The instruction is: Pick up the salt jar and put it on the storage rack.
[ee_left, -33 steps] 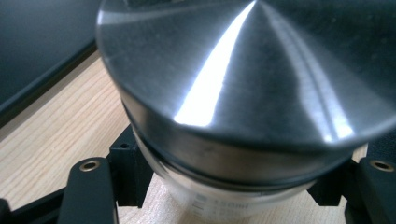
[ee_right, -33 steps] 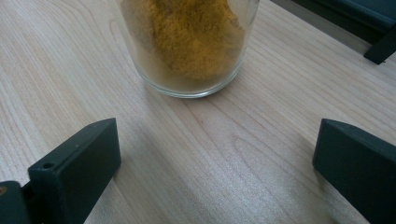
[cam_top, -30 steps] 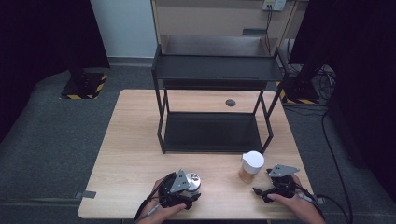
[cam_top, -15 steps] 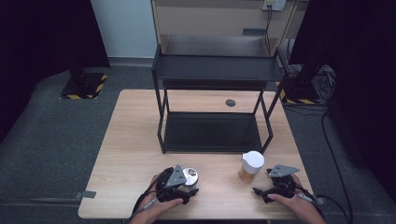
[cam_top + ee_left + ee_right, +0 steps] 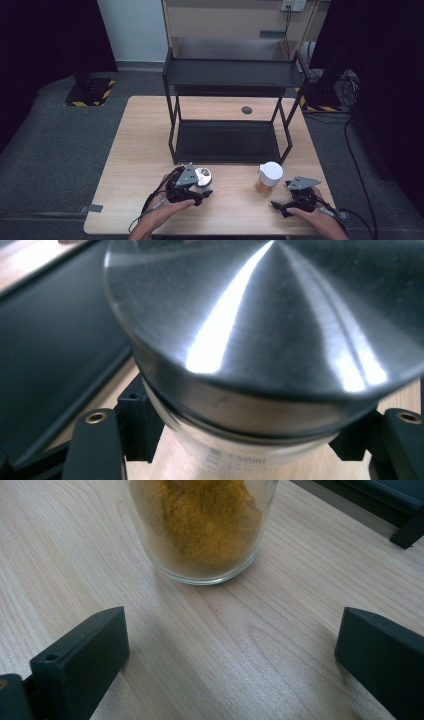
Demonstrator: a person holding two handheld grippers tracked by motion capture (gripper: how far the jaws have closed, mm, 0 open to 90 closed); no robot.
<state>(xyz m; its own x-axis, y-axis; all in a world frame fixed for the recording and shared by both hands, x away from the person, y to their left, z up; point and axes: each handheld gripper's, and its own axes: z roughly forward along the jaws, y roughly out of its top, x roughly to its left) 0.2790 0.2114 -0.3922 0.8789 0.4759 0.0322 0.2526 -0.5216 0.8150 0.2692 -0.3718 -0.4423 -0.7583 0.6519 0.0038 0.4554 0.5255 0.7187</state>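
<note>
- The left tongs [image 5: 199,192] are sitting low and left of centre in the high view, near the bench's [image 5: 140,150] front edge, their jaws closing on either side of a steel-lidded jar [image 5: 203,176].
- In the left gripper view the jar's [image 5: 260,340] brushed metal lid is looming across the upper frame, a clear glass wall with printed markings showing beneath it and a black jaw pressing in at each lower corner.
- The right tongs [image 5: 278,206] are resting at the lower right of the high view, released; in the right gripper view the jaws are standing wide apart, with bare wood lying between them.
- A white-lidded glass jar [image 5: 269,178] of yellow-orange powder is standing just ahead of them, apart from both jaws; its rounded base [image 5: 200,530] is showing at the top of the right gripper view.
- A black metal two-tier shelf [image 5: 230,75] is occupying the bench's centre and rear, leaving open pale wood grain at the left.
- Grey carpet is surrounding the bench.
</note>
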